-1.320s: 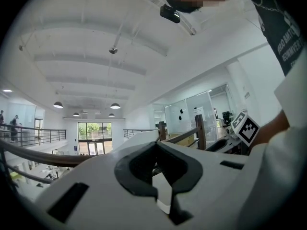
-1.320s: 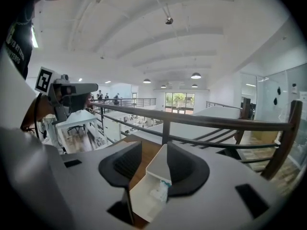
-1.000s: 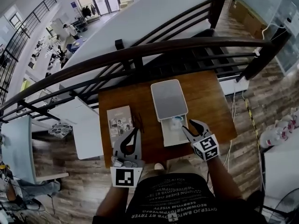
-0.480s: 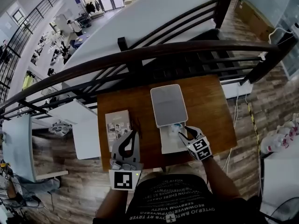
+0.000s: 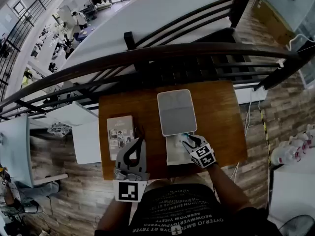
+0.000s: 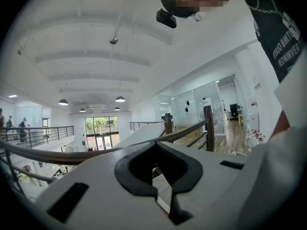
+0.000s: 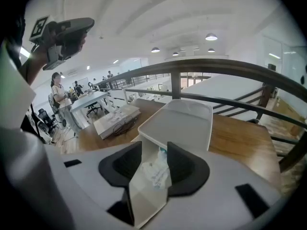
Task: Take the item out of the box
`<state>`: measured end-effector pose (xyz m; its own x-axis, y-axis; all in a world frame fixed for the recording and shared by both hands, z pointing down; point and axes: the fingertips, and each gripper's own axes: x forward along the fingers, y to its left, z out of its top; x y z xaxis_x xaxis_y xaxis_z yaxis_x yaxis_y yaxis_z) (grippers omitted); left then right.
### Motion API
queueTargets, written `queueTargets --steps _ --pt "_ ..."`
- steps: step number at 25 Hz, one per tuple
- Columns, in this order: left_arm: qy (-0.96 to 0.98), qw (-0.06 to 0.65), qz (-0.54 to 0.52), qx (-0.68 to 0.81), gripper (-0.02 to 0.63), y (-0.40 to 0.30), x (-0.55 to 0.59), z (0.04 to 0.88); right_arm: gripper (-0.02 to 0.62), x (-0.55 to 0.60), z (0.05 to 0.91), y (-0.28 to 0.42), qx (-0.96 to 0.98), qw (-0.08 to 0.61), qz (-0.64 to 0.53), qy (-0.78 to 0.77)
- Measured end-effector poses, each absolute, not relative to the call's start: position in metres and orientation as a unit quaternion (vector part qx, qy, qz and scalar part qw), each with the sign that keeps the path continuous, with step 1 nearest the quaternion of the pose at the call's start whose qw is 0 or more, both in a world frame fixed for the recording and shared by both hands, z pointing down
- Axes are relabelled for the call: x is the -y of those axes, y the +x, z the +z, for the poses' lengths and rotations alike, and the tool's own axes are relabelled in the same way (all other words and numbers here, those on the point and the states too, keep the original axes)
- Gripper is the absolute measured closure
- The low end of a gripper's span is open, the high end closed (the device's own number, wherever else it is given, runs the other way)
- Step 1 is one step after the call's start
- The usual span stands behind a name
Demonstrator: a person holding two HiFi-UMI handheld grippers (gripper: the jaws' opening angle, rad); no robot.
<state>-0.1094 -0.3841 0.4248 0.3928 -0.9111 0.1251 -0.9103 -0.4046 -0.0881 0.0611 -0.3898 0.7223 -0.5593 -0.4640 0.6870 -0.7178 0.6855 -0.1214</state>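
A white box [image 5: 173, 154] lies open on the wooden table [image 5: 221, 117], its lid [image 5: 175, 111] folded back beyond it. Inside rests an item in clear plastic wrap [image 7: 156, 169]. My right gripper [image 5: 187, 141] hovers low over the box's right half, jaws open, and in the right gripper view [image 7: 154, 152] the wrapped item lies between and below them, untouched. My left gripper [image 5: 141, 140] is held up near the table's front edge, pointing upward at the ceiling and railing. It is shut [image 6: 157, 147] with nothing in it.
A flat printed booklet box [image 5: 119, 130] with a dark cable beside it lies left of the white box. A dark curved railing [image 5: 162, 53] runs just beyond the table. White desks [image 5: 86, 139] stand to the left at floor level.
My right gripper has moved left and forward, from the box's right edge to over its inside. The left gripper has stayed about where it was.
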Motion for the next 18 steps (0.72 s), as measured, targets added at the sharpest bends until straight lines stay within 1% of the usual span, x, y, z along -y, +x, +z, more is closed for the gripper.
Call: queueTargets --steps 6,11,18 --pt "-0.825 -0.009 -0.074 -0.560 0.600 -0.112 0.398 0.428 0.428 0.395 0.759 0.064 0.849 0.364 0.202 0.326" --pt "-0.823 -0.015 -0.086 -0.562 0.600 -0.112 0.398 0.437 0.405 0.393 0.787 0.061 0.840 0.406 0.197 0.302" --pt "-0.813 -0.009 -0.094 -0.575 0.600 -0.119 0.401 0.439 0.391 0.396 0.807 0.058 0.829 0.444 0.185 0.286"
